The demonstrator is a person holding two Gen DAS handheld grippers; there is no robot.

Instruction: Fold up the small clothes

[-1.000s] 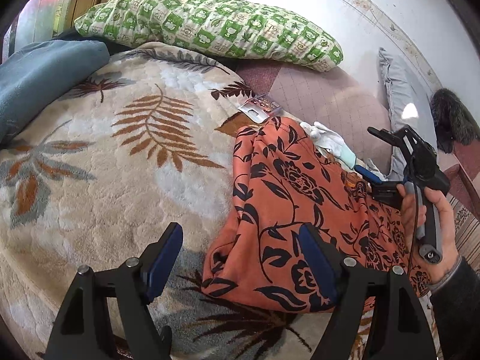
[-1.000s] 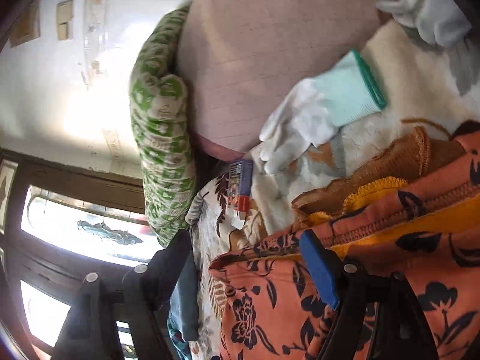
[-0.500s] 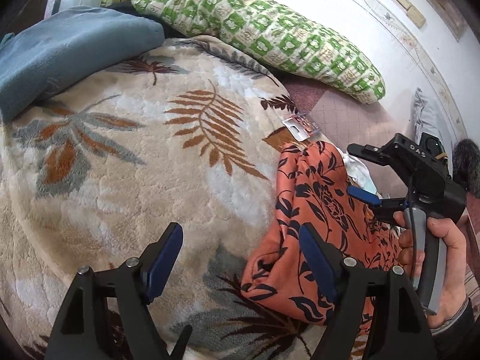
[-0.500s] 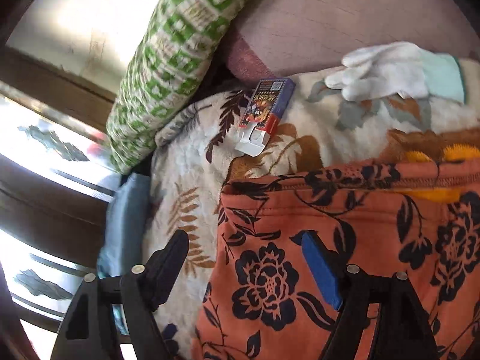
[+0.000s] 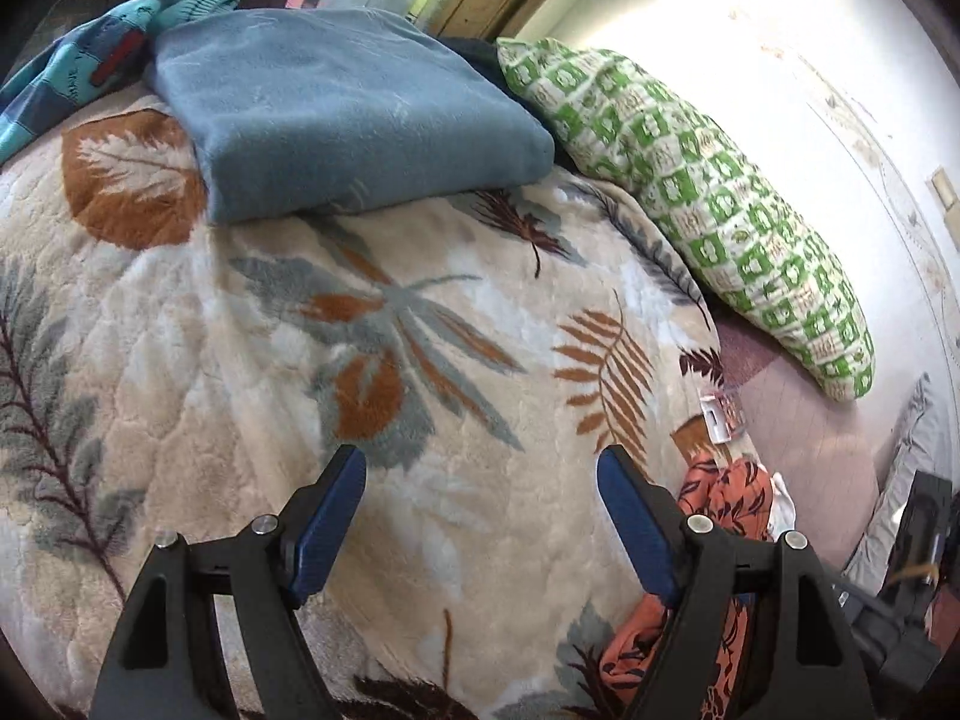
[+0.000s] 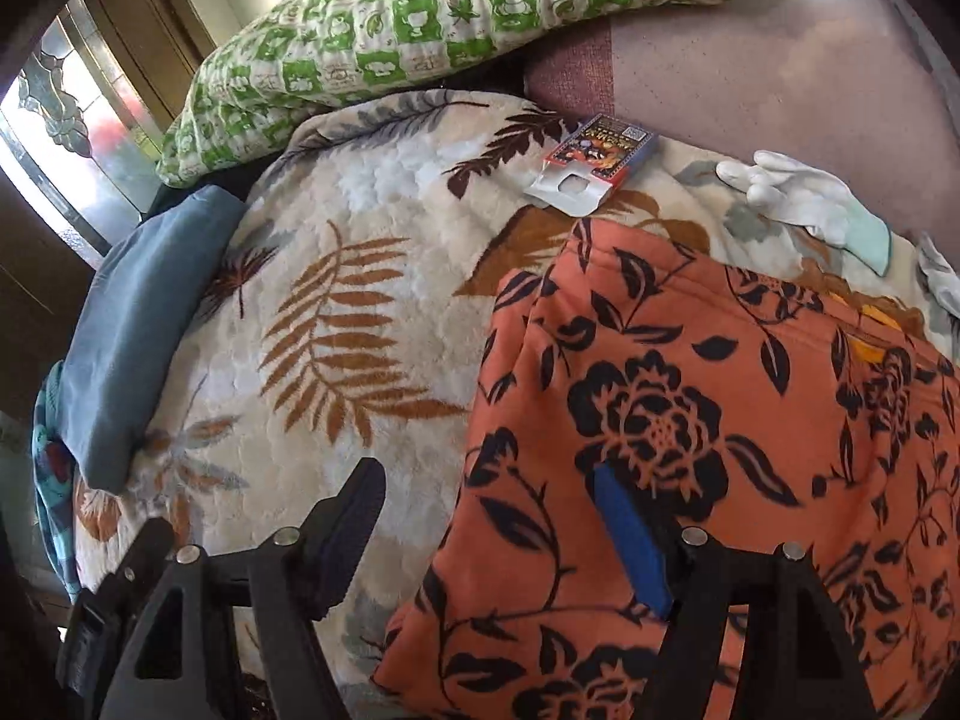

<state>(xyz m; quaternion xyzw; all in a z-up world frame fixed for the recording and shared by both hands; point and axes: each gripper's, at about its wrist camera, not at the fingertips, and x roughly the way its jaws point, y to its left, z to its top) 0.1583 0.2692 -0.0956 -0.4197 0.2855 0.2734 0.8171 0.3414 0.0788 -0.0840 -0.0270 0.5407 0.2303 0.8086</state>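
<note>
An orange garment with a black flower print [image 6: 720,420] lies crumpled on the leaf-patterned blanket [image 6: 372,228]. My right gripper [image 6: 485,471] hovers over its left edge. Its jaws are closing, with that edge below the gap, and the pads are not pressing on any cloth. In the left wrist view only a strip of the orange garment [image 5: 726,498] shows, to the right of my left gripper [image 5: 480,459]. The left gripper stands open above bare blanket [image 5: 240,360] with nothing between its fingers.
A folded blue blanket [image 5: 348,114] and a teal patterned garment [image 5: 72,72] lie at the far left. A green checked pillow [image 5: 690,180] runs along the wall. A small card packet [image 6: 594,168] and white gloves [image 6: 804,198] sit beyond the orange garment.
The left gripper swung left, away from the orange garment, toward the blue blanket. The right gripper rolled and moved across the garment, so its view is now upright.
</note>
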